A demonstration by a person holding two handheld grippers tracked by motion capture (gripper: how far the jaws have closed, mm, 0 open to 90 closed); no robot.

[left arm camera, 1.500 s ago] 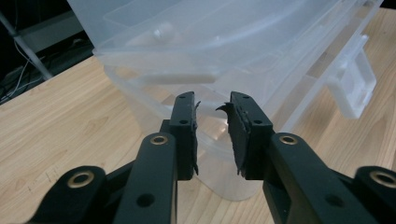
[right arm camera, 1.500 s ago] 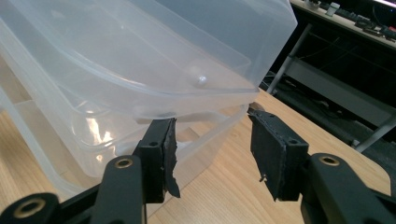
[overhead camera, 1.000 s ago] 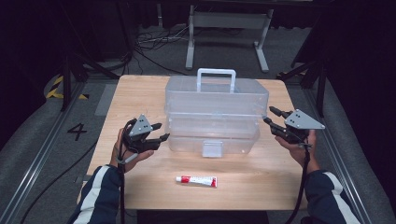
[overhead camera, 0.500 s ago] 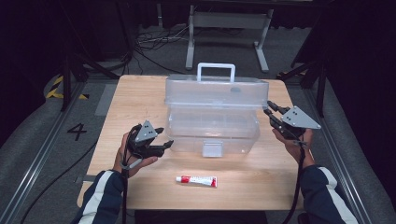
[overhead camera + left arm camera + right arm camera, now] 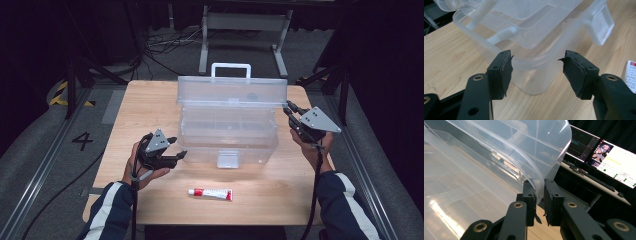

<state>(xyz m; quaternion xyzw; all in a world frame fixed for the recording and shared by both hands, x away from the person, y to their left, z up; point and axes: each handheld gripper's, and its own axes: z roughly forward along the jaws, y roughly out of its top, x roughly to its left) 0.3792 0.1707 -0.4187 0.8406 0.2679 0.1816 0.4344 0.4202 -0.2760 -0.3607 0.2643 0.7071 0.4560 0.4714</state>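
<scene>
Now the right gripper (image 5: 539, 195) has just been closing on the raised lid edge of the clear plastic storage box (image 5: 227, 132) mid-table, left gripper (image 5: 536, 72) gaping at its corner, so the lid looks ready to swing.

A large digit "4" (image 5: 82, 140) is marked on the grey floor (image 5: 40, 150) to the left of the table. Red and white print is carried on the tube (image 5: 210, 194) lying near the table's near edge, and small lines of print are seen on its end in the left gripper view, but none can be read. Text on the bright monitor (image 5: 617, 163) at the right of the right gripper view is too small to be read.
</scene>
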